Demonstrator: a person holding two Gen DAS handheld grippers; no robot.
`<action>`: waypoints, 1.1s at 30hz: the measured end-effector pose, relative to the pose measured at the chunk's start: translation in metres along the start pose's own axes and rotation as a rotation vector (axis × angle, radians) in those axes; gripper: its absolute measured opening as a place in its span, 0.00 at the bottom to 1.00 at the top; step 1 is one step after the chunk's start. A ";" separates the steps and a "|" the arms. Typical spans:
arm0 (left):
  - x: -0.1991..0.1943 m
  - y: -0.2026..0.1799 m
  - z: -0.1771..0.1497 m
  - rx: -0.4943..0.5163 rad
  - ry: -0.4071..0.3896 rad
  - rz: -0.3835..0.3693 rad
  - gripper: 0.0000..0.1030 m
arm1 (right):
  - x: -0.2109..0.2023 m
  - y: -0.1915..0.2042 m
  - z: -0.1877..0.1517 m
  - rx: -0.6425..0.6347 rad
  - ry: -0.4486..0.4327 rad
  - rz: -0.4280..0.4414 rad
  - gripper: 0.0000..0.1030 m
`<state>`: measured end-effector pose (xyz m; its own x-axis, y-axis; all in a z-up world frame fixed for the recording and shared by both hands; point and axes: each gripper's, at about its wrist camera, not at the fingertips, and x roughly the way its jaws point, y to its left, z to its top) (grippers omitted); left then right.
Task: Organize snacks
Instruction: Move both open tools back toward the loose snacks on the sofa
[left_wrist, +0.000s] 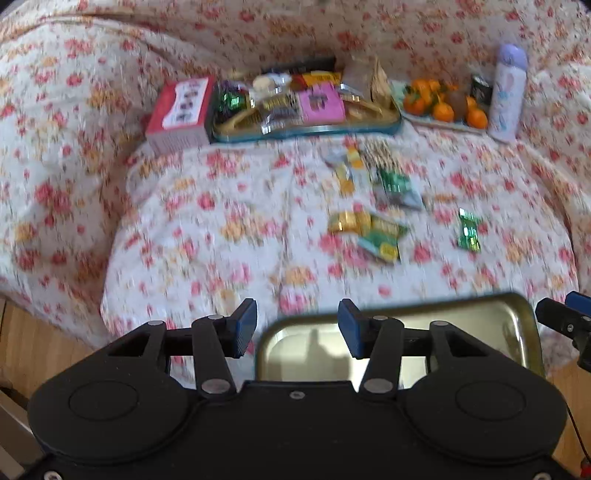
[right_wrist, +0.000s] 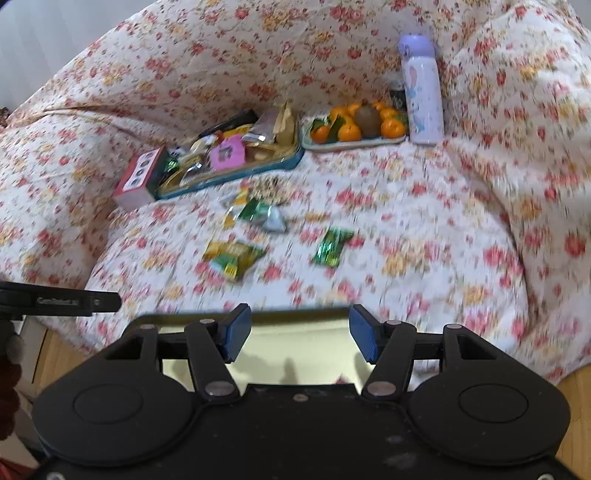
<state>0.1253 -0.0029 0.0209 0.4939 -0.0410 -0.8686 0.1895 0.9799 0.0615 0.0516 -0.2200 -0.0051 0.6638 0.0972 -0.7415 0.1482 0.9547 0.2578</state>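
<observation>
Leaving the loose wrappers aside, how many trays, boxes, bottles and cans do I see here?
Trays: 3 (teal snack tray, fruit tray, empty metal tin)
Boxes: 1 (red box)
Bottles: 1 (purple bottle)
Cans: 1 (dark can)
Total: 6

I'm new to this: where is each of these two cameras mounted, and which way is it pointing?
Left wrist view: sits on the left gripper, looking forward and down over a floral-covered sofa; its own open blue fingers show, plus the right gripper's tip.
Right wrist view: sits on the right gripper, same direction; its open fingers show, plus part of the left gripper at left.
Both share the empty metal tin, snack tray, oranges and purple bottle.
</observation>
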 end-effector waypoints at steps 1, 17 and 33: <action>0.002 0.000 0.006 0.002 -0.008 0.009 0.55 | 0.004 -0.001 0.007 -0.002 -0.005 -0.006 0.60; 0.059 -0.009 0.053 0.006 0.024 0.029 0.55 | 0.077 -0.009 0.069 0.016 0.046 -0.071 0.60; 0.111 -0.001 0.081 -0.037 0.043 0.006 0.55 | 0.144 -0.019 0.078 0.068 0.108 -0.062 0.60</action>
<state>0.2492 -0.0241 -0.0357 0.4582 -0.0280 -0.8884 0.1546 0.9868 0.0487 0.2012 -0.2463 -0.0683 0.5701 0.0718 -0.8185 0.2379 0.9390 0.2482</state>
